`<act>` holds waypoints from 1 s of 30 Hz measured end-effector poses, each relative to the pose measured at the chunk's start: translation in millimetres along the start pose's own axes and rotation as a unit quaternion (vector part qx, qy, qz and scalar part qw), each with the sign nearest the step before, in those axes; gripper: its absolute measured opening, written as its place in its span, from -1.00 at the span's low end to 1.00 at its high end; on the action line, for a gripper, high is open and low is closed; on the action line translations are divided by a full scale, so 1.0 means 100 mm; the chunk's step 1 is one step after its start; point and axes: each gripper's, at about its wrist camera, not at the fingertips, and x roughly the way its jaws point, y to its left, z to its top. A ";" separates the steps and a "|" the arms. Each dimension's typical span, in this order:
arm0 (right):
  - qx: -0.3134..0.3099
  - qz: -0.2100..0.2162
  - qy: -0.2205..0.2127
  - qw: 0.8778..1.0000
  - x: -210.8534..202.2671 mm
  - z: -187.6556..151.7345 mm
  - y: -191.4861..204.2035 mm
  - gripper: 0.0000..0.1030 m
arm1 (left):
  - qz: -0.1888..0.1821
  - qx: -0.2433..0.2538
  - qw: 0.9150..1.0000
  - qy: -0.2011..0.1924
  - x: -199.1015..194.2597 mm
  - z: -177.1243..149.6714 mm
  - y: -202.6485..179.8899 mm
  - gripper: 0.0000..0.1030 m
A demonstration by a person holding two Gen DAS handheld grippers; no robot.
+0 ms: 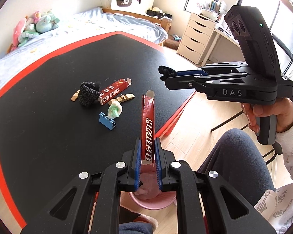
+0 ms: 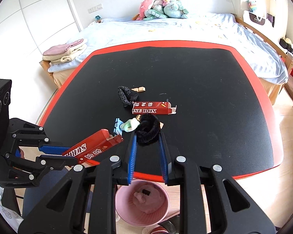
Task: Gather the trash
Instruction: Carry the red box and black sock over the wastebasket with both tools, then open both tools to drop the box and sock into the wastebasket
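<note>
Left gripper pinching a long red cardboard box half with white "SURPR" lettering; both blue pads pressed against its sides, torn end sticking out past the fingertips; box held in the air over the table's near edge, above the pink ribbed plastic bin on the wood floor. Right gripper pinching a fuzzy black ring-shaped hair scrunchie at its fingertips; jaws fairly wide but both pads touch the scrunchie; also lifted off the table, near edge side, bin below it. Bin holds a pink crumpled lump and a small dark piece.

Left on the black table with red border: second red box half reading "SE BOX", lying flat mid-table; black patterned fabric piece touching its left end; wooden clothespin just behind the fabric; green-and-white twisted wad beside a blue binder clip; another wooden clothespin just beside the flat box.
</note>
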 end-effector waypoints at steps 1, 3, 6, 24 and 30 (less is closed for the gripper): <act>-0.001 0.000 0.000 1.000 -0.05 -0.04 0.01 -0.58 | 0.002 -0.001 1.000 -0.001 -0.03 -0.02 -0.02 -0.75; -0.001 0.000 0.000 1.000 -0.15 -0.12 0.05 -0.58 | 0.004 -0.004 1.000 -0.002 -0.06 -0.03 -0.05 -0.75; -0.003 0.000 0.002 1.000 -0.27 -0.24 0.10 -0.58 | 0.007 -0.006 1.000 -0.003 -0.10 -0.06 -0.10 -0.75; -0.005 0.022 0.027 0.999 -0.65 -0.92 0.33 -0.58 | 0.012 0.002 1.000 0.012 -0.16 -0.34 -0.50 -0.75; -0.002 0.029 0.030 0.999 -0.65 -1.02 0.36 -0.58 | 0.009 0.002 1.000 0.020 -0.13 -0.44 -0.58 -0.75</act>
